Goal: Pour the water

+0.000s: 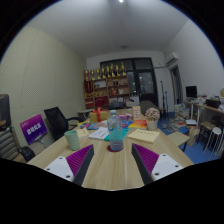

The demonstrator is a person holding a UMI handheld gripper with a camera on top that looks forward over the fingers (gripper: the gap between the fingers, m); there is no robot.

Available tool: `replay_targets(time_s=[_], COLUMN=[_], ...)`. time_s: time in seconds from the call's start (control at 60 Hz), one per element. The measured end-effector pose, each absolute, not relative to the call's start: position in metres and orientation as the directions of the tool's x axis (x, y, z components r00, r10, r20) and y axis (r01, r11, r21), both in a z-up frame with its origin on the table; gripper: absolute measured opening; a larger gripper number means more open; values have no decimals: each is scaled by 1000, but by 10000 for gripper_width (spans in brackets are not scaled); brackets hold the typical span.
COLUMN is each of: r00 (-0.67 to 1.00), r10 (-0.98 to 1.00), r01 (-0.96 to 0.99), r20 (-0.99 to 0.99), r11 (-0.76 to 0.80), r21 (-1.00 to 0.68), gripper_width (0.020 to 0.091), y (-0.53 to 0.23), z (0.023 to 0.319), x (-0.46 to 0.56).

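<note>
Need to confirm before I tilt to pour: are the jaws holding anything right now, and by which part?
Nothing is held. The gripper is open, with only bare table between its jaws; a small dark cup stands just ahead, untouched.

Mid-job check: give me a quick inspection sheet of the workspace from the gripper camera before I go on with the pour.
Surface: light wooden table, bare just ahead of the jaws.
Job's things: small dark cup ahead, between the two fingers' lines; clear bottle beyond it; green cup off to one side.
Clutter: papers and small items crowd the far half of the table; details too small to tell.
Grippers: gripper open, holding nothing, purple pads showing.
Cables: nothing seen.
Surroundings: office room, shelf with bottles at the back wall, black chair, purple sign, desk with monitor.
</note>
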State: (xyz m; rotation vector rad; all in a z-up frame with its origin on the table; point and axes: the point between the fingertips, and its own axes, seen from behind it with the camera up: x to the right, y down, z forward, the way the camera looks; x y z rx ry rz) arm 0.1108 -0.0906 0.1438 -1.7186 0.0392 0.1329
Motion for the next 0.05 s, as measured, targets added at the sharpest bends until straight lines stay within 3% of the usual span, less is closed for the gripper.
replay_targets(time_s=[0.05], r00=[991], r10=[53], r01=[-112], r20=[-122], r11=[-152], r21=[-982], gripper_width=[839], y=[-94], z=[143], x=[109])
